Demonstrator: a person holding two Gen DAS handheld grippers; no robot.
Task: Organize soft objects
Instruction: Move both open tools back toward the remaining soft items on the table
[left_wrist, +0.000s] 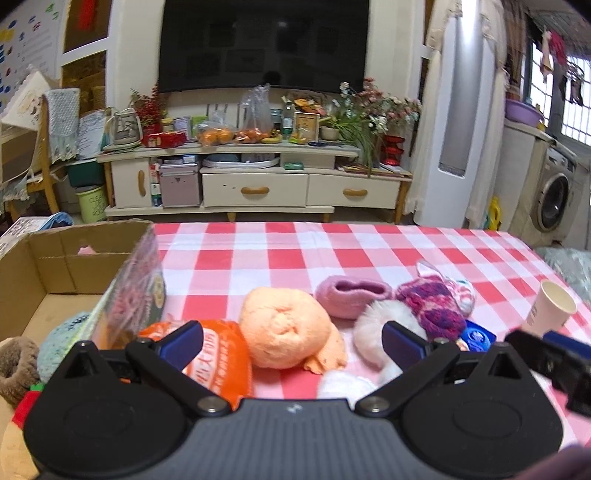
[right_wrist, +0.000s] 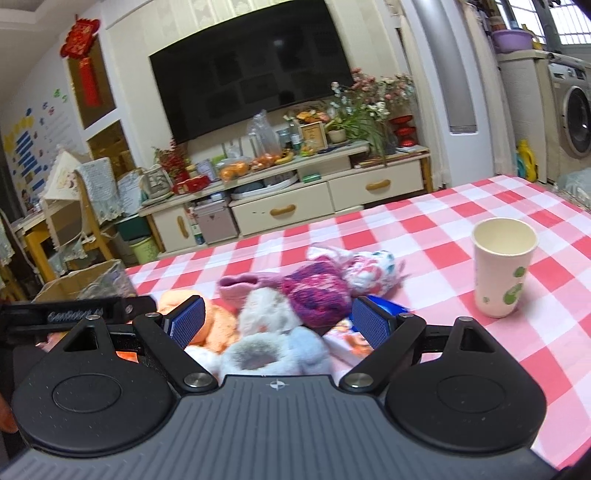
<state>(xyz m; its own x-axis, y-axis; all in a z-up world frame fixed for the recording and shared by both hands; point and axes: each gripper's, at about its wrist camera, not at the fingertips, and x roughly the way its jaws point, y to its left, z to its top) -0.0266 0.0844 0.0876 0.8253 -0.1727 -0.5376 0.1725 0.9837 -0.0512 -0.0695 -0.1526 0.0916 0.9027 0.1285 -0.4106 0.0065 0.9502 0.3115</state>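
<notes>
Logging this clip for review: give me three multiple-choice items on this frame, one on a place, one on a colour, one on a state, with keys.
1. Where is the cardboard box?
A. left of the soft pile
B. right of the paper cup
C. on the TV stand

2. What colour is the rolled towel?
A. green
B. orange
C. black

3. How is the left claw?
A. shut on the towel
B. open, empty
C. out of view

Key: 1 A, the box sits at the table's left edge; 2 B, the towel is plainly orange; 3 B, the blue pads stand wide apart, holding nothing.
</notes>
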